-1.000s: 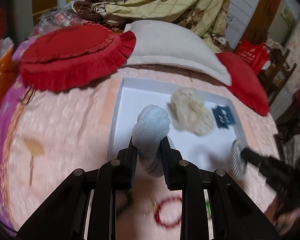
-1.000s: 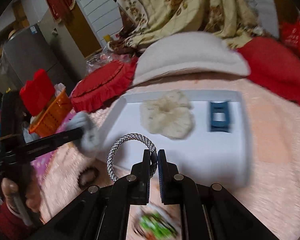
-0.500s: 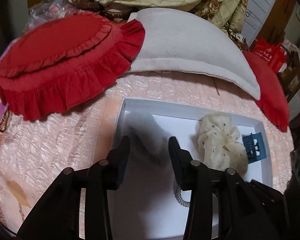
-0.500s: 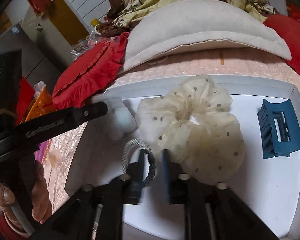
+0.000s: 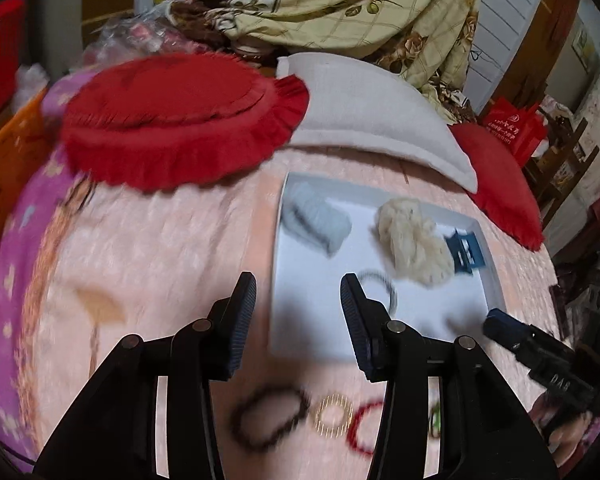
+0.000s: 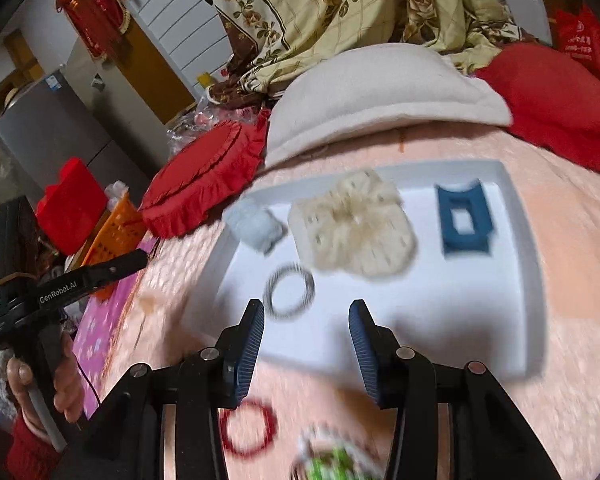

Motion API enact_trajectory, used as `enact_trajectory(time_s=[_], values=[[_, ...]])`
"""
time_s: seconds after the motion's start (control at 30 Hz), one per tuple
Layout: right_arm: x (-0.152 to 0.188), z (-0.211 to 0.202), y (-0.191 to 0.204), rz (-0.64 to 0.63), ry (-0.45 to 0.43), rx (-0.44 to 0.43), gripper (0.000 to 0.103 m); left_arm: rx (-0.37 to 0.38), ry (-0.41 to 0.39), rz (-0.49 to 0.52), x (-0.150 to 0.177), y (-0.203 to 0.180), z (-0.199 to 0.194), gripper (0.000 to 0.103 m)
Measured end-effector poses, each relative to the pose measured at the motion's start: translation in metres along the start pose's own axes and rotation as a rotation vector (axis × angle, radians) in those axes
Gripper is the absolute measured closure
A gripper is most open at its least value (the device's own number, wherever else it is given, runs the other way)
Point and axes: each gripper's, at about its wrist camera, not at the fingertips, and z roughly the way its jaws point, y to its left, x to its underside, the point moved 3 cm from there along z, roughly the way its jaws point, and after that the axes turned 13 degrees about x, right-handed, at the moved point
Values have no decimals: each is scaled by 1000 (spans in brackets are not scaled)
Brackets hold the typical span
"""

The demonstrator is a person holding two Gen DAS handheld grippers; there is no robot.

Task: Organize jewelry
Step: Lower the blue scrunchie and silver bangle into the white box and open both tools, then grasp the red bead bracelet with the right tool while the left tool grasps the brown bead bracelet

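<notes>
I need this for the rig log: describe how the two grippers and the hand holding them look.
Both grippers, the left gripper and the right gripper, are matte black with silver pivot pins and ribbed blue pads on the fingers. The left one's body reads GenRobot.AI in white. The hand on its grey handle is bare, above a red sleeve.

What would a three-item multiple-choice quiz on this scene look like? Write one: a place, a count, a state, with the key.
1. Where does the grey braided hair tie lie?
A. on the red cushion
B. in the white tray
C. in the orange basket

2. How many items lie in the tray?
A. two
B. four
C. six

3. How does the right gripper stand?
A. open, holding nothing
B. shut on the red bracelet
C. shut on the blue claw clip

Key: B, the tie rests on the tray floor; B, the pale blue scrunchie, cream scrunchie, blue claw clip and tie; A, its fingers stand apart with nothing between them.
</notes>
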Motion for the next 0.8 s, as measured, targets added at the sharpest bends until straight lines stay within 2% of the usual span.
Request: enact_trajectory(time_s=[0.17, 0.33, 0.57, 0.8], values=[[49, -10, -13, -40, 63, 17, 61, -18, 70, -73, 54, 29, 1, 59], [72, 4, 13, -115, 123, -8, 61, -55, 105, -112, 83, 43, 18, 60], [85, 36, 63, -282, 148, 18, 61, -85, 140, -38, 92, 40, 41, 60], [90, 56, 74, -351, 132, 64, 61, -139, 102, 79, 99, 33, 45, 60]])
